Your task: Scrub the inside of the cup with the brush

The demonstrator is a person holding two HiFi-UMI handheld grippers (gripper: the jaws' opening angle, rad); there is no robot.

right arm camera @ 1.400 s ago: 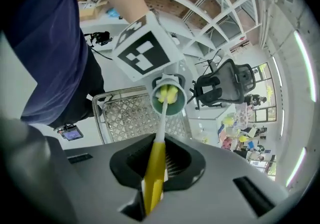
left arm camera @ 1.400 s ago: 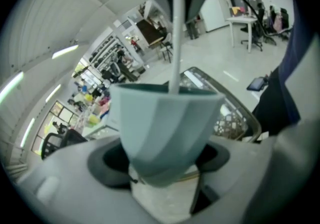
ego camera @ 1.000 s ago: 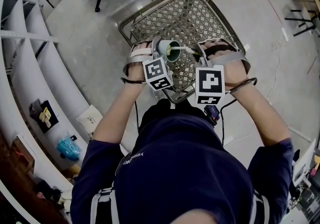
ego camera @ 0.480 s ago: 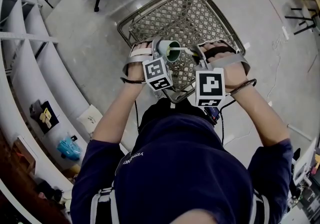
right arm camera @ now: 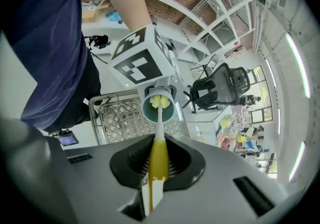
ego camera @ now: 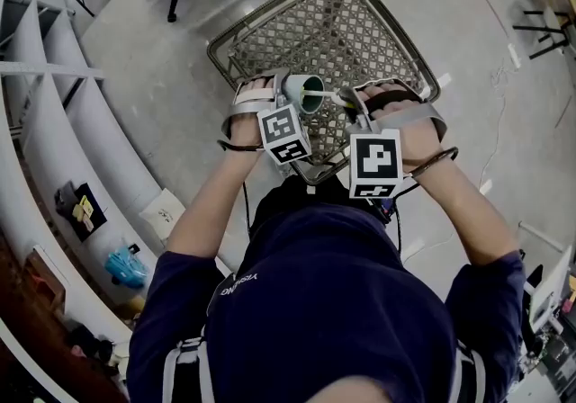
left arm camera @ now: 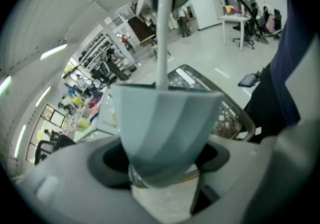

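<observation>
Scrubbing, judged under way: my left claw (left arm camera: 161, 175) clasped the cup (left arm camera: 162, 123) above the near edge of the wire basket (ego camera: 333, 28) while my right claw (right arm camera: 158, 165) gripped the brush (right arm camera: 159, 143), its yellow head inside the cup; further strokes probably remained.

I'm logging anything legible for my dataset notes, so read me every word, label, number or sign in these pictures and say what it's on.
No text here can be read with confidence.
Shirt: short white print, upside down in the head view, too blurred to read.
Marker cubes: black-and-white square patterns only, no letters.
Cup and brush: no print visible.
</observation>
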